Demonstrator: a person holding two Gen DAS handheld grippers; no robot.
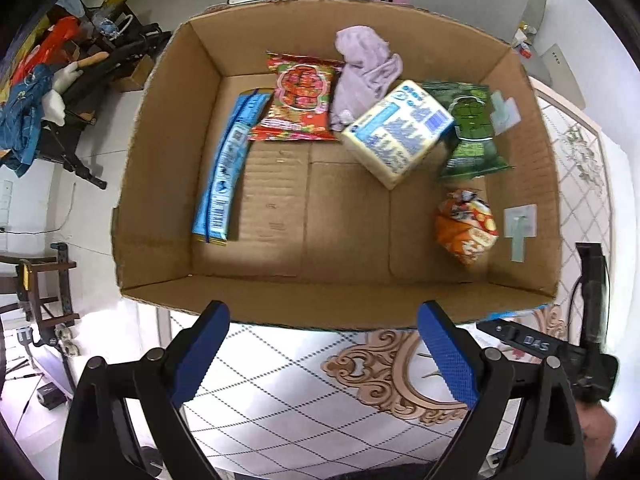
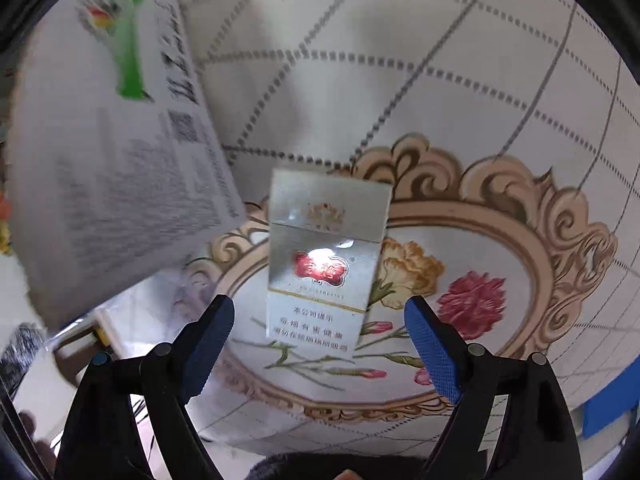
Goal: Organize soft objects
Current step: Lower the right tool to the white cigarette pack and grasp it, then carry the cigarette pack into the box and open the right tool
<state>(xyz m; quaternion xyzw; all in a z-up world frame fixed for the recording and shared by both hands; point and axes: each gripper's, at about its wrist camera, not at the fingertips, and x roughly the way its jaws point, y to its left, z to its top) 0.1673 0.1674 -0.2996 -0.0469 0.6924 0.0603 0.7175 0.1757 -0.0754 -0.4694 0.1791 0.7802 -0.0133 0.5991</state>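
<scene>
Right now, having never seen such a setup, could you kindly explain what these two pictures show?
No robot here: a person holds a two-finger gripper in each hand, each with a fisheye camera looking along its blue fingers. In the left view, the left gripper is open and empty above a cardboard box, which holds snack bags, a lilac cloth, a tissue pack and a long blue packet. In the right view, the right gripper is open, holding nothing, over a cigarette pack on a floral tablecloth; a white printed bag lies beside it.
</scene>
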